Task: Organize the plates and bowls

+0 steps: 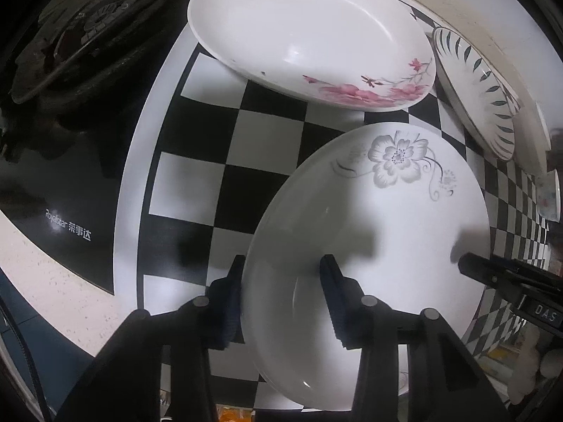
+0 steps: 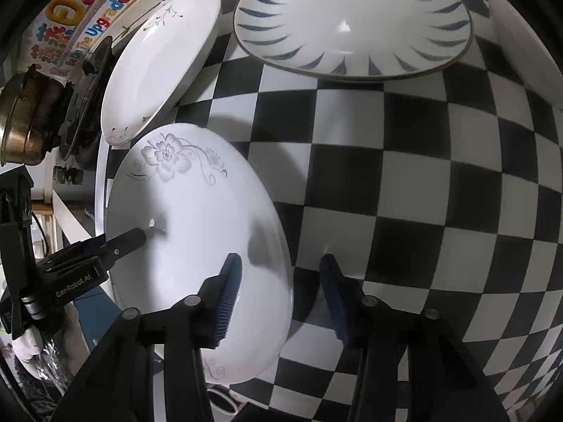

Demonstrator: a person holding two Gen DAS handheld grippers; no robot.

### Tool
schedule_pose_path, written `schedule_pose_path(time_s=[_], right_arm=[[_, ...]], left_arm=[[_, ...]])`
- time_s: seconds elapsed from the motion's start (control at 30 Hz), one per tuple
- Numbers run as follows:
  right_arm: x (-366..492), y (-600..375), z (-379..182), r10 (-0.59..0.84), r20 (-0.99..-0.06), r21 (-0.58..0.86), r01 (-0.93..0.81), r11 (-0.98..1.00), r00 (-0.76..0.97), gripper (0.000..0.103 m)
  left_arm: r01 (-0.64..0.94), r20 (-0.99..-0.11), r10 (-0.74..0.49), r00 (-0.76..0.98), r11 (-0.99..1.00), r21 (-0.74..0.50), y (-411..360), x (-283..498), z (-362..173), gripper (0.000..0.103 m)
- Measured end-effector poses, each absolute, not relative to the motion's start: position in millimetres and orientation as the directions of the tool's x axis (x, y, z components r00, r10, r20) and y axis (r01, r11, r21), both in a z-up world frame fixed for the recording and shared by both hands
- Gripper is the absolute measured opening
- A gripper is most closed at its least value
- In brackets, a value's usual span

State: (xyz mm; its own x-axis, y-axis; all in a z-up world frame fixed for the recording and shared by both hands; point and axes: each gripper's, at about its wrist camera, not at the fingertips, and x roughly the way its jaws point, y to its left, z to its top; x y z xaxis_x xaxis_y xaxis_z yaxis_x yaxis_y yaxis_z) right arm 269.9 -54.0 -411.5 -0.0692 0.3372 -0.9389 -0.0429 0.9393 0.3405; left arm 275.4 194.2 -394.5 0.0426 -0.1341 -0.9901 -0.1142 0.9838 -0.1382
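Observation:
A white plate with a grey flower [image 1: 394,225] lies on the checkered mat [image 1: 225,161]. My left gripper [image 1: 281,281] is open, its two fingers straddling the plate's left rim. My right gripper [image 2: 279,281] is open and straddles the same plate's [image 2: 197,232] right rim. A white plate with pink flowers [image 1: 302,38] lies further back. A plate with blue leaf marks [image 2: 352,17] sits at the far side. Each gripper shows in the other's view, the right one [image 1: 506,277] and the left one [image 2: 105,249].
A black gas stove [image 1: 70,70] lies left of the mat. A brass pot [image 2: 24,112] and colourful stickers [image 2: 81,10] are at the far left in the right wrist view. A small patterned dish [image 1: 549,193] sits at the right edge.

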Motion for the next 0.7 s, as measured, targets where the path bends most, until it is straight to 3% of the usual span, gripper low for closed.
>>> schedule_pose_path(time_s=[0.07, 0.23, 0.7], right_arm=[[269.5, -51.5, -415.0, 0.367, -0.925, 0.371, -0.023, 0.928, -0.095, 0.031], [261.2, -51.5, -415.4, 0.36, -0.93, 0.362, -0.015, 0.932, -0.08, 0.02], [248.8, -84.5, -397.1, 0.383, -0.922, 0.379, 0.064, 0.923, -0.058, 0.019]], left_arm=[[-0.115, -0.989, -0.139, 0.047, 0.983, -0.144, 193.0, 274.8, -393.3, 0.038], [-0.136, -0.986, -0.157, 0.046, 0.977, -0.162, 202.2, 271.9, -396.7, 0.035], [-0.057, -0.971, -0.206, 0.118, 0.975, -0.214, 160.1, 276.6, -360.5, 0.035]])
